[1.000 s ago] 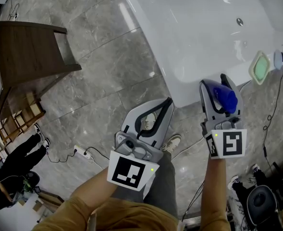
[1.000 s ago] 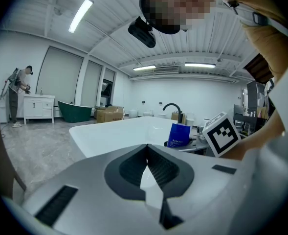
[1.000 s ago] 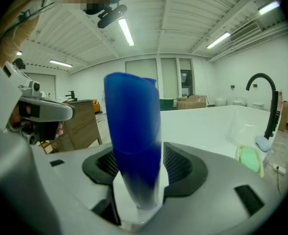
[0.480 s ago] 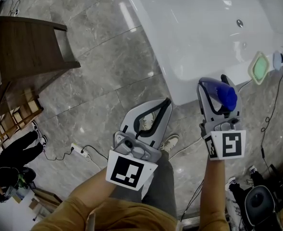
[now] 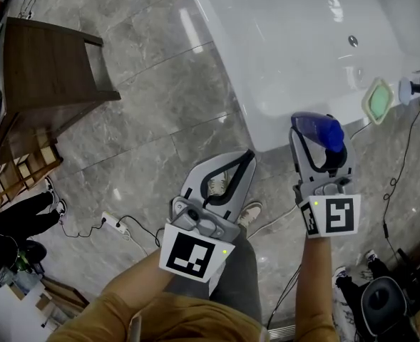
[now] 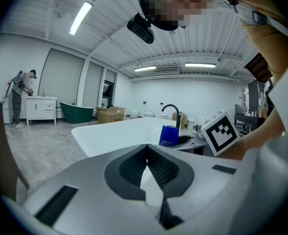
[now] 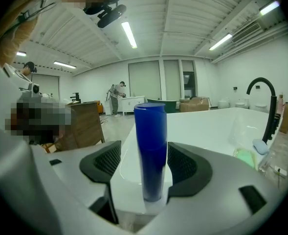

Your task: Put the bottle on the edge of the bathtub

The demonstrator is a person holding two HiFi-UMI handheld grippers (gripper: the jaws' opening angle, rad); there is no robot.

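Nearest me, my left gripper (image 5: 249,152) is hanging idle over the grey marble-look floor tiles (image 5: 152,105), fingers together w/ nothing in them, well apart from the work. My right gripper (image 5: 315,135) is reaching over the near corner of the tub. Its jaws have just been opening & are standing apart, w/ the tall dark-blue plastic bottle (image 7: 150,141) upright between them. A clear gap is showing on one side of it; the other black ribbed pad (image 7: 185,163) is sitting just beside the bottle, can't tell if it's brushing. The bottle's base is resting on the flat rim of the glossy white bathtub (image 5: 245,98), so I'm judging the placing as done bar the pull-out. To do that well I'm aiming to draw the gripper straight back along its own line, no twist, no lift, keeping both pads off the sides. A tall slim bottle on a smooth rim is prob. tipping at any nudge, into the basin or onto the floor. Farther off, a pale green square dish (image 5: 378,100) is lying near the tub's end, & a black curved tap (image 7: 262,99) is rising beyond.
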